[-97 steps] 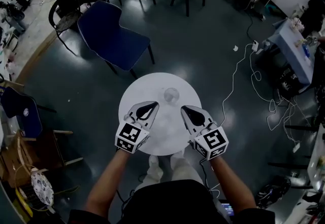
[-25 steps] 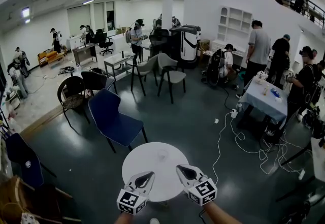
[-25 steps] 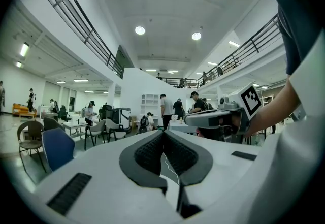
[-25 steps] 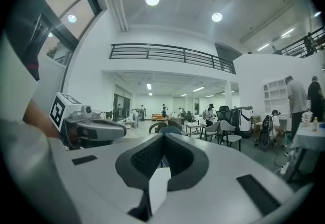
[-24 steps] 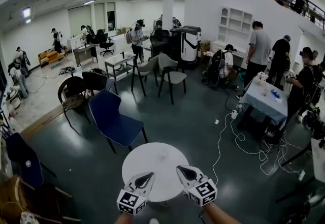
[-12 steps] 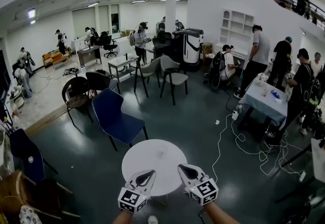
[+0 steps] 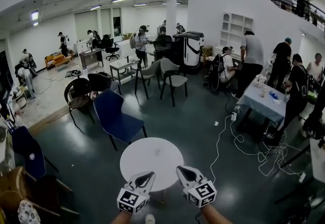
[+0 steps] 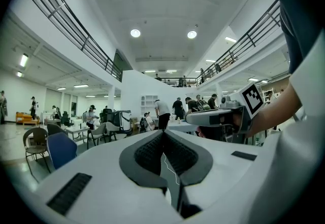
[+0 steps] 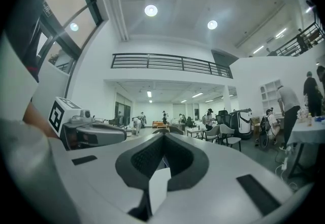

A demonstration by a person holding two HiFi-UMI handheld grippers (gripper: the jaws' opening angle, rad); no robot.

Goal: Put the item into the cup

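Observation:
In the head view a round white table (image 7: 137, 167) stands just ahead of me, with a faint clear cup (image 7: 157, 152) near its middle. No item shows apart from the cup, which is too small to see into. My left gripper (image 7: 150, 173) and right gripper (image 7: 179, 169) are held side by side over the table's near edge, both pointing level. In the left gripper view the left gripper (image 8: 163, 134) has its jaws together with nothing between them. The right gripper (image 9: 163, 136) looks the same in the right gripper view. Each gripper view shows the other gripper beside it.
A blue chair (image 7: 114, 116) stands behind the table on the left. Grey chairs (image 7: 170, 78) and a small table are further back. White cables (image 7: 223, 136) trail on the dark floor at right. Several people stand round a clothed table (image 7: 261, 103) at far right.
The head view has lifted from looking straight down on the table to looking across the room. Both grippers have drawn back together toward the near edge, still shut. People at the right have shifted.

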